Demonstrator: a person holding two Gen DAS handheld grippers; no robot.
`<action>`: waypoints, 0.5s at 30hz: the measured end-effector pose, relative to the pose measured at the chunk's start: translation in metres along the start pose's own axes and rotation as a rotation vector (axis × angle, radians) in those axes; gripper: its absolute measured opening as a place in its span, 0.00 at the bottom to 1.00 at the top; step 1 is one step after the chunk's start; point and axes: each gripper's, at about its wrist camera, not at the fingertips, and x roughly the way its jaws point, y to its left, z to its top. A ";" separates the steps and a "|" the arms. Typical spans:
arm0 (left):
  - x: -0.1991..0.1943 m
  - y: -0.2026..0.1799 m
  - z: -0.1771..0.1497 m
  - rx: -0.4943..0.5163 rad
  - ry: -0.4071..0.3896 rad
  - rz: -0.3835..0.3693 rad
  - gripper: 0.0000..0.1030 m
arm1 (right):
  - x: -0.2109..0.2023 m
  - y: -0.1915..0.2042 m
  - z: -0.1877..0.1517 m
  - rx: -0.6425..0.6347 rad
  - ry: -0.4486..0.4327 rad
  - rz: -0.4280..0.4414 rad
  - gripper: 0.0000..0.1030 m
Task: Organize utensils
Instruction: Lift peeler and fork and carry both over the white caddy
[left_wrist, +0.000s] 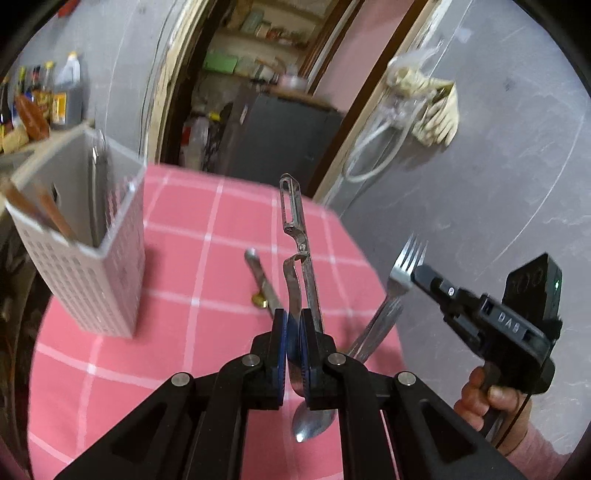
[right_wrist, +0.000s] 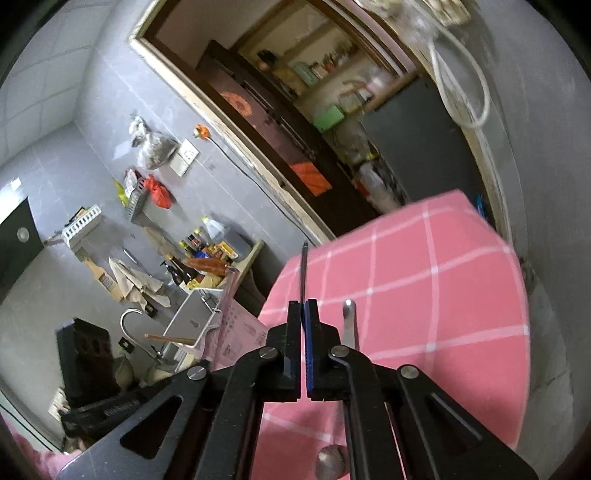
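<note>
My left gripper (left_wrist: 293, 317) is shut on a metal peeler (left_wrist: 295, 221), whose blade points up and away above the pink checked tablecloth (left_wrist: 184, 258). A spoon bowl (left_wrist: 314, 421) shows just below the jaws; I cannot tell whether it is held too. At the right, my right gripper (left_wrist: 415, 275) is shut on a fork (left_wrist: 404, 258), tines up. In the right wrist view the right gripper (right_wrist: 303, 314) pinches that fork (right_wrist: 303, 273), seen edge-on. A white perforated utensil holder (left_wrist: 92, 258) stands at the left with several utensils in it.
A metal utensil handle (left_wrist: 260, 280) with a small gold piece (left_wrist: 260, 301) lies on the cloth ahead of the left gripper. A hand (left_wrist: 491, 398) grips the right tool. Grey wall and an open doorway (left_wrist: 266, 110) lie beyond the table's far edge. Bottles (left_wrist: 48, 99) crowd a counter at left.
</note>
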 end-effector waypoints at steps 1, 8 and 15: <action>-0.008 0.000 0.005 0.005 -0.022 0.000 0.07 | -0.003 0.004 0.001 -0.018 -0.008 -0.002 0.03; -0.049 -0.001 0.029 0.023 -0.144 0.007 0.07 | -0.008 0.043 0.025 -0.092 -0.067 0.048 0.02; -0.080 0.020 0.052 0.016 -0.242 0.021 0.07 | 0.000 0.086 0.042 -0.130 -0.113 0.132 0.02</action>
